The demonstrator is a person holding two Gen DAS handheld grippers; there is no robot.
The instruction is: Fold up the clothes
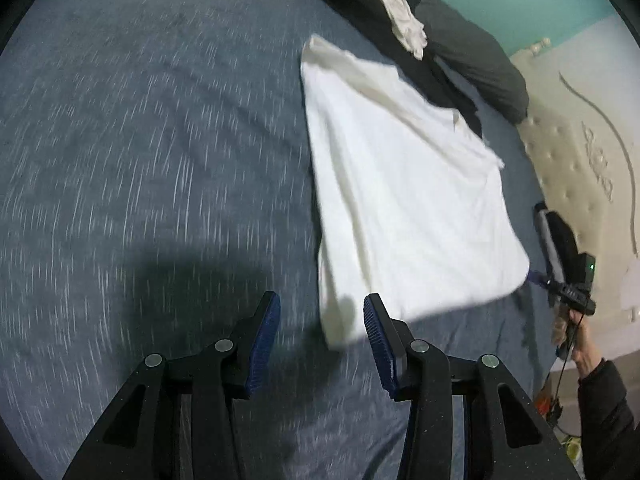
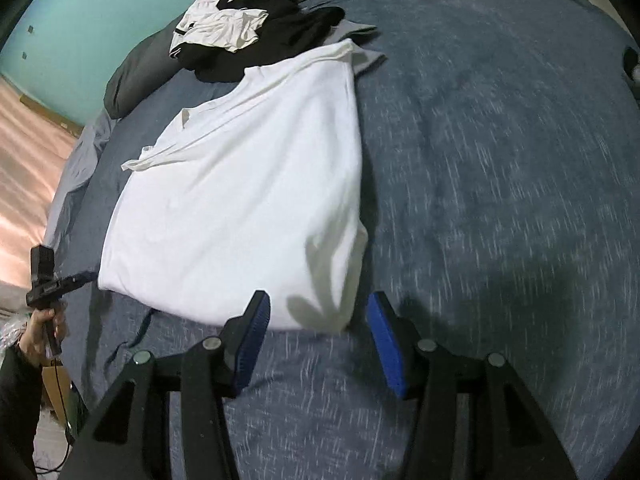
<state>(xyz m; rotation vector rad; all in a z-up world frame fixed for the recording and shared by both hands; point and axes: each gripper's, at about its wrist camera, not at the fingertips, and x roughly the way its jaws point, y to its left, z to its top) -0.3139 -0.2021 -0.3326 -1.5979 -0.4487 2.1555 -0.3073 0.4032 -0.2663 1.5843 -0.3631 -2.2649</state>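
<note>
A white T-shirt (image 1: 400, 184) lies folded lengthwise on the blue-grey bedspread (image 1: 140, 160). My left gripper (image 1: 320, 298) stands open just above the shirt's near corner, which lies between its blue pads with nothing gripped. In the left wrist view, the right gripper (image 1: 538, 278) reaches the shirt's other near corner, held by a hand (image 1: 580, 344). In the right wrist view the T-shirt (image 2: 240, 200) runs away from me. My right gripper (image 2: 318, 296) is open over its near corner. The left gripper (image 2: 86, 278) sits at the shirt's far-left corner there.
A pile of black and white clothes (image 2: 240, 28) lies beyond the shirt's far end, next to a dark grey duvet (image 1: 480, 64). A cream mattress side (image 1: 580, 152) and a turquoise wall (image 2: 100, 20) border the bed. The bedspread is motion-blurred.
</note>
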